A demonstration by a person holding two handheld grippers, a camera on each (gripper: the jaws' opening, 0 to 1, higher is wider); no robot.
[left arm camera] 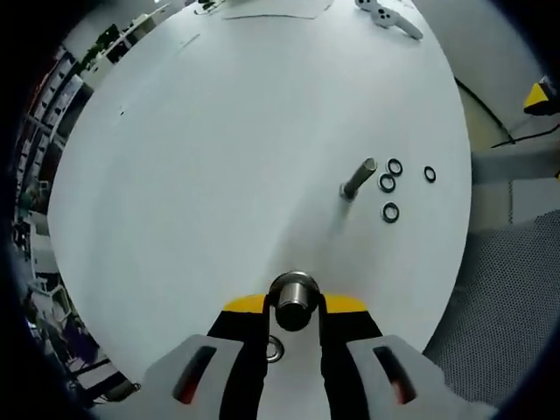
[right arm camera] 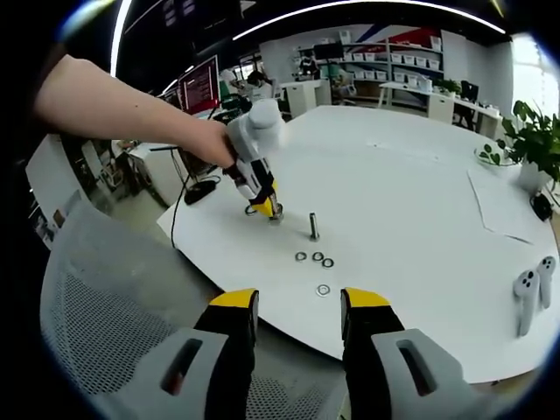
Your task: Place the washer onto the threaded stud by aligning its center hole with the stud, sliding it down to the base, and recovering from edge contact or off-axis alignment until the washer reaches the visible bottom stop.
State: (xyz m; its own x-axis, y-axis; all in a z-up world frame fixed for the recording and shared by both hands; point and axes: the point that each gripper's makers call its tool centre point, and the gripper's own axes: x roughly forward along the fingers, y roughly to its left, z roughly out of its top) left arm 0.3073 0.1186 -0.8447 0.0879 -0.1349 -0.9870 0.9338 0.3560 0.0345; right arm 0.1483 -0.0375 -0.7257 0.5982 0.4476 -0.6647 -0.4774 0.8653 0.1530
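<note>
No legible text, label, brand or number anywhere. Red screen in the right gripper view carrying pale marks too blurred to read. Sheets of paper on the bench too small to make out.

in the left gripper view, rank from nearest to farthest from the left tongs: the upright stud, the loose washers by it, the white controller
1. Stud, upright on the table, ahead and slightly right of the left tongs.
2. Loose washers, just right of the stud; nearly level with it, so these first two are close to call.
3. White controller, at the table's far edge.
</note>
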